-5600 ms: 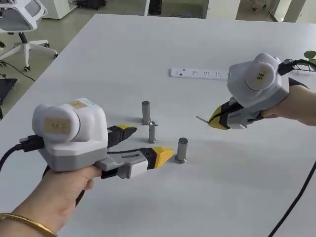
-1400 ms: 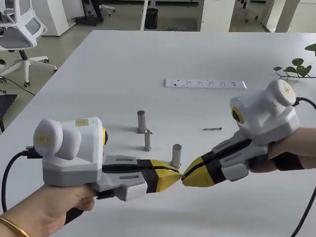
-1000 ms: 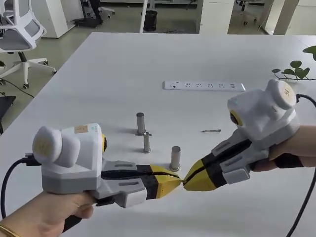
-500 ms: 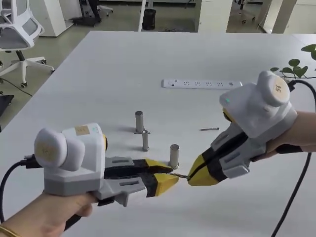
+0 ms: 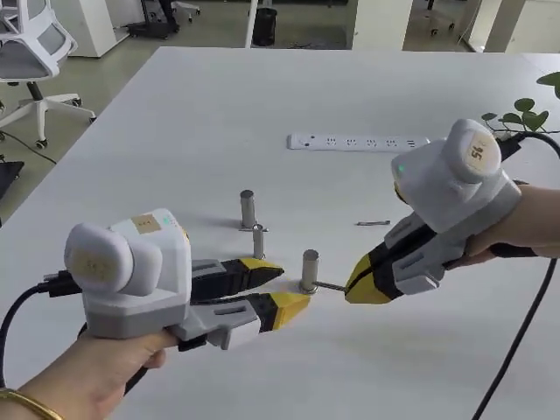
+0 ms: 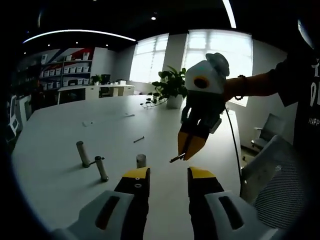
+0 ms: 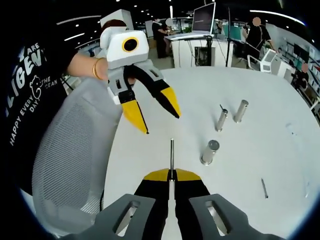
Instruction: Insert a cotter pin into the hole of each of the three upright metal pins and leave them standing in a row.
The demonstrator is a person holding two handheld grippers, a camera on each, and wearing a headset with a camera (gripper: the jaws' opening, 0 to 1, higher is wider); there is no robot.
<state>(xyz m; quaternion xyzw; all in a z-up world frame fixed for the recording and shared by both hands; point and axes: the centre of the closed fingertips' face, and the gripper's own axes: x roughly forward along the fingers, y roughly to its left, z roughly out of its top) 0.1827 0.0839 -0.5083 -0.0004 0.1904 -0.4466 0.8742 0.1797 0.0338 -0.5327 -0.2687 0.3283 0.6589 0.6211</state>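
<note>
Three upright metal pins stand in a slanted row: the far one (image 5: 248,208), the middle one (image 5: 258,240) with a cotter pin through its top, and the near one (image 5: 309,269). My right gripper (image 5: 354,289) is shut on a cotter pin (image 5: 331,285) that points at the near pin from its right. In the right gripper view the held cotter pin (image 7: 171,152) ends short of the near pin (image 7: 209,151), not touching it. My left gripper (image 5: 280,284) is open and holds nothing, just left of the near pin. In the left gripper view, my left gripper (image 6: 168,174) faces the right gripper (image 6: 190,150).
A loose cotter pin (image 5: 374,223) lies on the white table behind the right gripper. A white power strip (image 5: 359,142) lies farther back, and a small plant (image 5: 525,114) is at the right edge. A black cable (image 5: 516,350) trails from the right gripper.
The two grippers' tips were together on the cotter pin. My left gripper has opened and let go, and my right gripper has carried the pin back toward the near metal pin.
</note>
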